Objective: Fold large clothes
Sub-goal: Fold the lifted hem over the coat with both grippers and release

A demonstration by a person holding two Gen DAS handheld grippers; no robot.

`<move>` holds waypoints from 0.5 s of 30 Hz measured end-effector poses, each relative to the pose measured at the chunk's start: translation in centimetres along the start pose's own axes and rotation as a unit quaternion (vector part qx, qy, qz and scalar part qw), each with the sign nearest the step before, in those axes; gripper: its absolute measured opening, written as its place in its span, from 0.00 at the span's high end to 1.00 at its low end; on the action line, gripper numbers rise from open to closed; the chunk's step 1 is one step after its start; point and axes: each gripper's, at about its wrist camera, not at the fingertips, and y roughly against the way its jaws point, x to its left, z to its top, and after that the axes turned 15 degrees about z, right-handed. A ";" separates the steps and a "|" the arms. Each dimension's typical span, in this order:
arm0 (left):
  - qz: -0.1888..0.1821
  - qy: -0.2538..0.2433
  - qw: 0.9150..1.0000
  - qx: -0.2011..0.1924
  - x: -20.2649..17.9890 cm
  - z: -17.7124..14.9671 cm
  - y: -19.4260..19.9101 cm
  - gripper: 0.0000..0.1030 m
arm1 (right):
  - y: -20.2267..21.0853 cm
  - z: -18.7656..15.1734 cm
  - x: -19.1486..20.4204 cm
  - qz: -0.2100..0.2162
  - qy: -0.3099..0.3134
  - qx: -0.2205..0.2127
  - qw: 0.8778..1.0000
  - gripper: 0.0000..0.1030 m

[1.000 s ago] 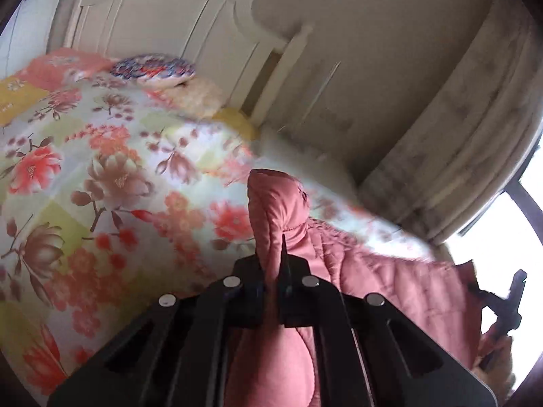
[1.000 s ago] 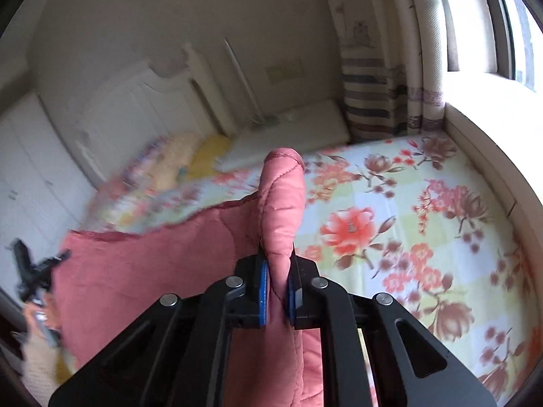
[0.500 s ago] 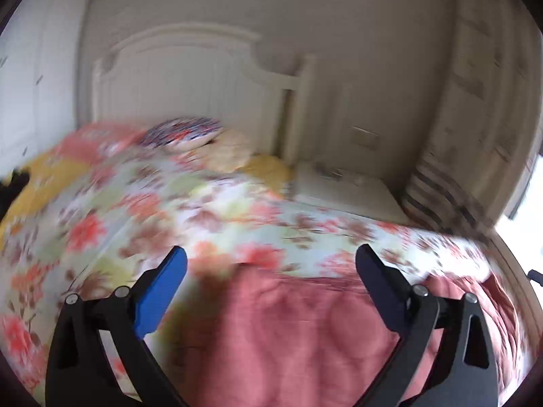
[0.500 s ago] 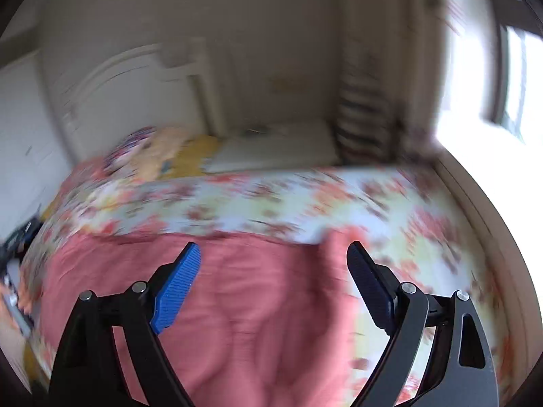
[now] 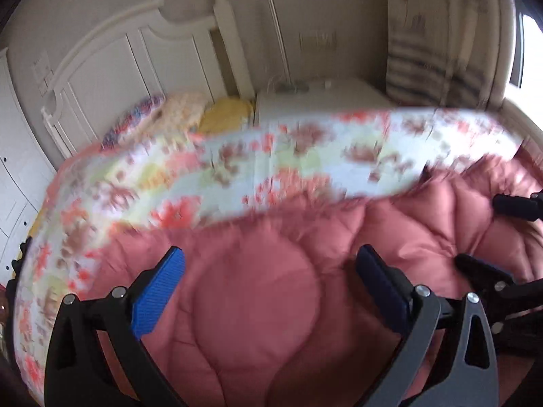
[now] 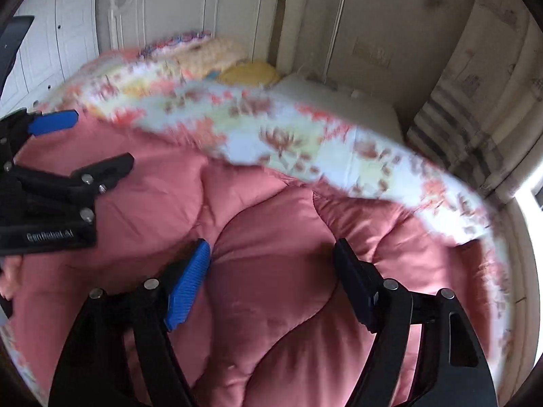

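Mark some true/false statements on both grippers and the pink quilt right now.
1. The left gripper grips a fold of the quilt. False: its jaws stand wide apart and nothing is pinched.
2. The quilt lies spread on the floral bedspread. True.
3. The right gripper is shut. False: its jaws are apart, closing, with quilt below them but not pinched.
4. A yellow pillow lies near the headboard. True.
5. Each wrist view shows the other gripper too. True.
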 end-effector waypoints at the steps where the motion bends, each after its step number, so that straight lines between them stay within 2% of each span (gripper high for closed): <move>1: -0.013 0.010 1.000 0.010 0.2 -0.4 -1.2 0.02 | -0.7 -0.4 -0.8 0.015 -0.014 -0.011 1.000 0.29; 3: -0.027 0.028 0.999 0.018 0.5 -0.6 -1.9 0.02 | -1.2 -0.5 -1.6 0.029 -0.031 -0.014 0.999 0.29; 9: -0.047 0.036 0.998 0.035 0.8 -0.7 -3.0 0.02 | -1.8 -0.5 -1.9 0.036 -0.037 -0.009 0.999 0.27; 15: -0.033 0.028 0.998 0.038 0.2 -0.6 -3.0 0.02 | -2.1 -0.5 -1.7 0.027 -0.036 -0.006 0.999 0.26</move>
